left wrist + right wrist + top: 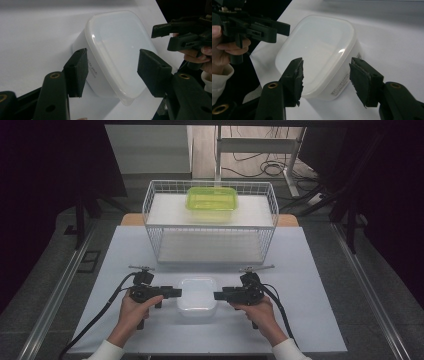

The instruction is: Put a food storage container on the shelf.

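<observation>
Both hands low on the white desk (300, 270), left claw (176, 292) and right claw (218, 295) spread wide, aimed inward, flanking the lidded translucent white plastic container (197, 294).

A lab or test room set up for recording: a white-covered tabletop (300, 270) flanked by metal rails (55, 295), with loose cables (260, 167) on the floor at 12 o'clock beside a metal desk frame (250, 145), and dark surroundings at both sides.
</observation>
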`<state>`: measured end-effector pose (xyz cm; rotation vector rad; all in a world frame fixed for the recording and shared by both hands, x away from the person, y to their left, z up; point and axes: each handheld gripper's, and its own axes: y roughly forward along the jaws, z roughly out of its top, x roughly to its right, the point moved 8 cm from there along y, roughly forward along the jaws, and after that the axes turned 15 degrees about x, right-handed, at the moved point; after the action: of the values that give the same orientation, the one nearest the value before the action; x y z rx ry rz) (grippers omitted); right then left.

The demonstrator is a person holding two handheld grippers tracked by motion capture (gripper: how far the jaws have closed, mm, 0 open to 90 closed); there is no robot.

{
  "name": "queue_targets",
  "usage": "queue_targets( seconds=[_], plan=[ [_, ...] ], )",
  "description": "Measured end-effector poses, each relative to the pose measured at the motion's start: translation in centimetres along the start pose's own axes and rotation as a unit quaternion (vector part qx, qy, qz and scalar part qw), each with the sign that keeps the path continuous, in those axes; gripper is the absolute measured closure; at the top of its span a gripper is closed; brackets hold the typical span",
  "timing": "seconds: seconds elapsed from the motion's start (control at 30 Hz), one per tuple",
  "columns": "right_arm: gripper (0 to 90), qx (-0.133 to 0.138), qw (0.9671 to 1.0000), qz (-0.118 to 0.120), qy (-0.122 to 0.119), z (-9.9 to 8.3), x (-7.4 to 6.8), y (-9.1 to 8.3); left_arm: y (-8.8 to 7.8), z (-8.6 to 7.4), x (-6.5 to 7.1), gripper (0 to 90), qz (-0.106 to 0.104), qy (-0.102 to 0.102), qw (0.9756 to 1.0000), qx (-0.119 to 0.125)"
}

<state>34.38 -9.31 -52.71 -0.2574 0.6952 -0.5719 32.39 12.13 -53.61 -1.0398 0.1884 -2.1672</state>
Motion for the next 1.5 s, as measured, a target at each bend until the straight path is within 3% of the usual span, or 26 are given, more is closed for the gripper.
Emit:
queue_targets(
  seconds=[0.33, 0.6, 0.67, 0.73, 0.93, 1.2, 1.5],
  plan=[
    [47.8, -0.007, 0.9990, 0.005, 0.043, -0.4, 0.8, 1.1, 0.5, -0.7, -1.0, 46.5, -0.021, -0.052, 0.9984, -0.008],
    [62.5, -0.008, 0.9970, 0.012, 0.076, -0.8, 1.2, 1.5, 0.8, -1.1, -0.9, 60.8, -0.040, -0.065, 0.9970, -0.017],
    [64.9, -0.008, 0.9948, 0.022, 0.100, -0.9, 1.1, 1.5, 0.9, -1.2, -1.0, 63.8, -0.036, -0.067, 0.9970, -0.016],
    [66.0, -0.010, 0.9942, 0.021, 0.106, -0.9, 1.1, 1.5, 0.8, -1.2, -0.9, 64.9, -0.039, -0.077, 0.9962, -0.012],
    [70.2, -0.003, 0.9892, 0.034, 0.143, -0.9, 1.2, 1.1, 0.5, -1.2, -0.7, 69.9, -0.039, -0.078, 0.9962, -0.003],
    [76.6, 0.002, 0.9876, 0.048, 0.150, -0.8, 0.9, 0.5, -0.1, -1.0, -0.3, 75.6, -0.045, -0.072, 0.9964, 0.005],
    [79.5, 0.011, 0.9915, 0.044, 0.122, -0.6, 0.7, 0.1, -0.5, -0.9, 0.1, 80.0, -0.055, -0.062, 0.9966, 0.010]
  ],
)
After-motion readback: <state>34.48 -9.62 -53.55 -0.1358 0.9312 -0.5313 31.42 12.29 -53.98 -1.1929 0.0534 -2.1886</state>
